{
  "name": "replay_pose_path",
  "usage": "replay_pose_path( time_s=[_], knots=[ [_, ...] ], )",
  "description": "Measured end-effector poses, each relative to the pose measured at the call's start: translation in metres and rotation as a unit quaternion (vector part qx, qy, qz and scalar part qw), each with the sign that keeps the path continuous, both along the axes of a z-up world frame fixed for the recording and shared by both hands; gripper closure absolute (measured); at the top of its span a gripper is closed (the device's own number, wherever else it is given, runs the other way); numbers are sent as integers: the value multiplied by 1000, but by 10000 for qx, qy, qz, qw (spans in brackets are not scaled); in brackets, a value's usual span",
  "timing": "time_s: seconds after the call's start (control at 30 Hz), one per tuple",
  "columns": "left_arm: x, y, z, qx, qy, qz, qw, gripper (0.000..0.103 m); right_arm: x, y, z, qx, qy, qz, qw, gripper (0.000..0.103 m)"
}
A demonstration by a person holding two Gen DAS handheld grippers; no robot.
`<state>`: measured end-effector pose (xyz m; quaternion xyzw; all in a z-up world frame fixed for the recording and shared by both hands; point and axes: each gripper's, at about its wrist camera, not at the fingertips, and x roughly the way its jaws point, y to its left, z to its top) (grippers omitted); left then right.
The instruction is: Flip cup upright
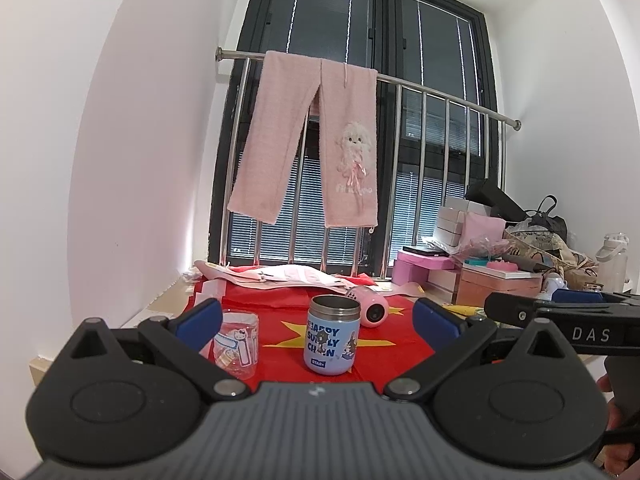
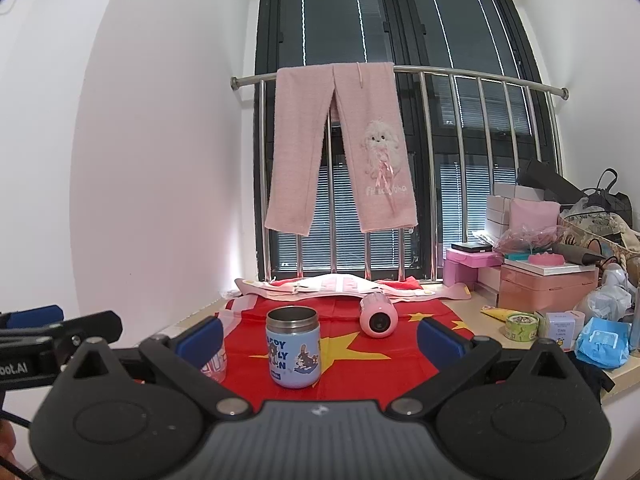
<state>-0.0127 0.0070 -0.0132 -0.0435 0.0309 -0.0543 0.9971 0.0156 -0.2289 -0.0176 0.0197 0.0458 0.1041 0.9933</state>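
Observation:
A light blue cup (image 1: 331, 340) with a steel rim and cartoon print stands upright, mouth up, on the red flag cloth (image 1: 384, 356); it also shows in the right wrist view (image 2: 293, 347). A pink cup (image 1: 371, 306) lies on its side behind it, also seen in the right wrist view (image 2: 376, 316). My left gripper (image 1: 318, 322) is open and empty, short of the blue cup. My right gripper (image 2: 320, 338) is open and empty, also short of the cup.
A clear glass with stickers (image 1: 237, 345) stands left of the blue cup. Folded pink-white cloth (image 2: 332, 285) lies at the back by the railing. Boxes, bags and packets (image 2: 540, 280) crowd the right side. Pink trousers (image 2: 340, 148) hang on the rail.

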Motion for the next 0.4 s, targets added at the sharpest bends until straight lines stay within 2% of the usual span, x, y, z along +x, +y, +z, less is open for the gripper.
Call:
replay_pose_path(
  time_s=[0.4],
  knots=[
    [1,3,0,-35,48,46,10000,0,0,-1,0,2,9,2,10000,0]
  ],
)
